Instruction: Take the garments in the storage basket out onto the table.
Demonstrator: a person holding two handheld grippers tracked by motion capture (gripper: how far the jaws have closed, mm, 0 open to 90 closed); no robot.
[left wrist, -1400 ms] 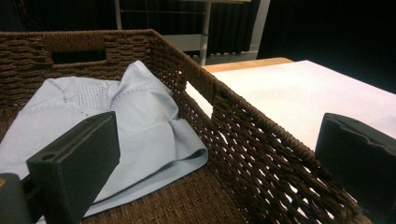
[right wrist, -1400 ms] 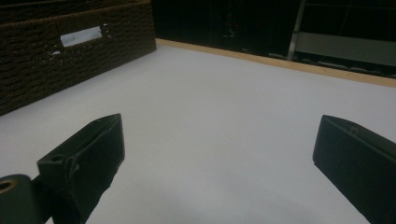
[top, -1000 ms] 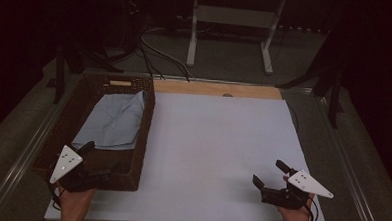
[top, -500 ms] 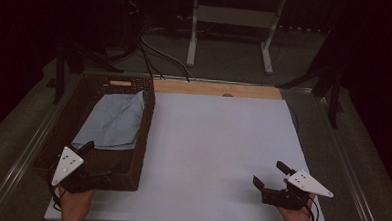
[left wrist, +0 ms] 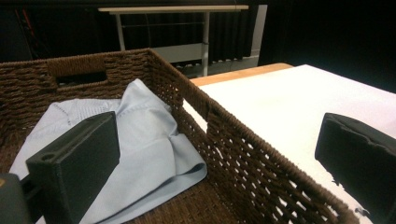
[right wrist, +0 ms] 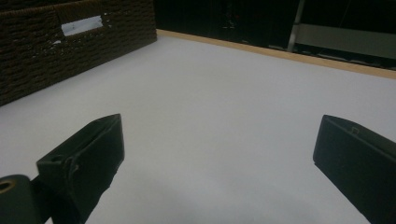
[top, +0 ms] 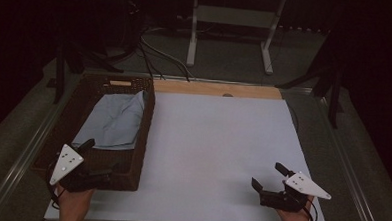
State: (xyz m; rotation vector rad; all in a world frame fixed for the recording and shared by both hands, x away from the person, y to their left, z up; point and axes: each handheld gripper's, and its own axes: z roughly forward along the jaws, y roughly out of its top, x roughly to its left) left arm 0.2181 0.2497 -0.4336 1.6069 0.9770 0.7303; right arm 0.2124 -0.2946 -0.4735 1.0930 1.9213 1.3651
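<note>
left tongs [top: 97,160] are seen at the near-left corner of the tabletop [top: 217,151], jaws spread wide, nothing held. in the left gripper view one jaw sits over the inside of the wicker basket [top: 131,172], the other outside over the white surface, so the basket's right wall is straddled (contact with it cannot be told). a pale blue cloth [top: 114,121] is lying crumpled inside the basket, bunched up against the right wall, just ahead of the left tongs and not touched. the middle of the tabletop is white, with a wooden strip [top: 215,89] along the far edge. right tongs [top: 269,176] are held at the near-right corner, jaws wide apart, low over the white surface, well apart from basket and cloth.
</note>
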